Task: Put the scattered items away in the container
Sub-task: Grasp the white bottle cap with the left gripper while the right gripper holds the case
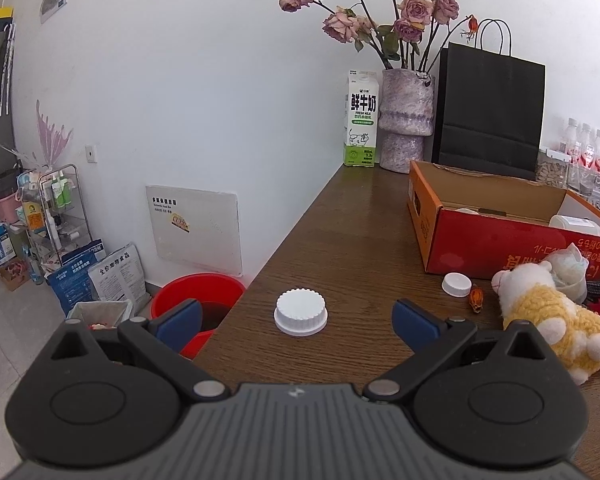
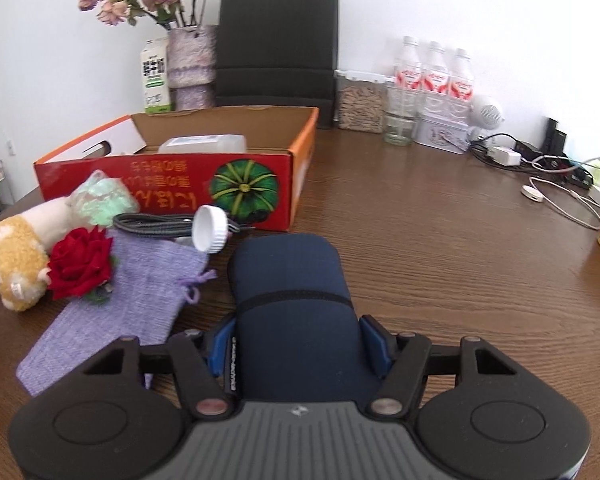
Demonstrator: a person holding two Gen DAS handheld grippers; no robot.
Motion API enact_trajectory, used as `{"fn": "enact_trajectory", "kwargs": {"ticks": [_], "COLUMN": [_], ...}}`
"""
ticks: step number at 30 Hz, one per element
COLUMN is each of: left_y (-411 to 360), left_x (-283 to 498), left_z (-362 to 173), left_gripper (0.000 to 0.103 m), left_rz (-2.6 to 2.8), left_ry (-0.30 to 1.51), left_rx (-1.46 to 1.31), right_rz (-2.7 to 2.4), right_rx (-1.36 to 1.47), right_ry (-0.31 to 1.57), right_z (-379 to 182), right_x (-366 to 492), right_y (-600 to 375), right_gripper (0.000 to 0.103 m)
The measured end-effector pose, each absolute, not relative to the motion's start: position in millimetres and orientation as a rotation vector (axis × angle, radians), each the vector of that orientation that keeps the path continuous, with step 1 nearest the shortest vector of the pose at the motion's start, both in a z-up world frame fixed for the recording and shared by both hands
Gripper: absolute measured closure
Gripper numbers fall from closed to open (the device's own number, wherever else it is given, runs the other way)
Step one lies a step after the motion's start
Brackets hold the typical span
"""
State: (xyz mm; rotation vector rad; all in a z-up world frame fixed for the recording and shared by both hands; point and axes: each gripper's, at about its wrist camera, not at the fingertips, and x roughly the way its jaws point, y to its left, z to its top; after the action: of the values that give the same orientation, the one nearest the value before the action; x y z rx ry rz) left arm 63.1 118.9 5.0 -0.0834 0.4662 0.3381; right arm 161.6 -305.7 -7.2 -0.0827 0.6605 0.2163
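1. My right hand-held gripper [image 2: 300, 346] has its blue pads against both sides of a dark navy pouch [image 2: 288, 288], about half closed around it. The pouch fills the gap between the jaws and stretches forward, its far end near the red cardboard box [image 2: 164, 178].
2. Whether the pouch is lifted or lying on the counter [image 2: 440, 248], I cannot tell.
3. My left hand-held gripper [image 1: 298, 322] is spread wide and holds nothing. A white ridged cap [image 1: 301, 312] sits on the counter between its blue fingertips [image 1: 414, 320], clear of both.
4. The box stands open on the counter, well ahead of the right gripper; a clear plastic container [image 2: 202, 145] lies inside it.
5. To the left of the pouch lies a lilac drawstring bag [image 2: 112, 312] with a red fabric rose [image 2: 82, 262] on it, touching a yellow-and-white plush toy [image 2: 14, 264].
6. A grey coiled cable [image 2: 156, 225] and a white bottle cap [image 2: 209, 229] tipped on its edge lie against the front of the box.
7. From the left wrist, a smaller white cap [image 1: 456, 284] and a small orange object [image 1: 477, 299] lie between the ridged cap and the plush toy.
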Motion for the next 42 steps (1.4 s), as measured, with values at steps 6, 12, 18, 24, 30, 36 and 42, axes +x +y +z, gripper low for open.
{"fn": "enact_trajectory", "kwargs": {"ticks": [6, 12, 18, 24, 30, 36, 42], "left_y": [120.6, 127.5, 134.0, 141.3, 143.7, 139.7, 135.3], "left_x": [74.7, 93.2, 113.4, 122.9, 120.0, 117.6, 112.3], "left_z": [0.8, -4.4, -13.8, -20.7, -22.5, -20.2, -13.1], "left_gripper": [0.000, 0.000, 0.000, 0.047, 0.062, 0.062, 0.062], "left_rz": [0.341, 0.367, 0.369, 0.325, 0.328, 0.316, 0.316], "left_ry": [0.475, 0.505, 0.550, 0.613, 0.617, 0.607, 0.575], "left_rx": [-0.079, -0.056, -0.044, -0.088, -0.111, -0.108, -0.103], "right_rz": [0.204, 0.220, 0.221, 0.221, 0.221, 0.220, 0.209], "right_rx": [-0.108, -0.090, -0.088, -0.085, -0.084, -0.086, -0.093], "right_ry": [0.638, 0.627, 0.625, 0.626, 0.626, 0.625, 0.616], "right_z": [-13.4, -15.8, -15.8, -15.9, -15.8, -15.7, -15.0], "right_x": [160.3, 155.6, 154.9, 155.0, 154.8, 154.6, 153.3], "right_y": [-303.1, -299.5, -297.8, -297.9, -298.1, -298.3, -295.4], "right_gripper": [0.039, 0.038, 0.037, 0.035, 0.035, 0.035, 0.037]}}
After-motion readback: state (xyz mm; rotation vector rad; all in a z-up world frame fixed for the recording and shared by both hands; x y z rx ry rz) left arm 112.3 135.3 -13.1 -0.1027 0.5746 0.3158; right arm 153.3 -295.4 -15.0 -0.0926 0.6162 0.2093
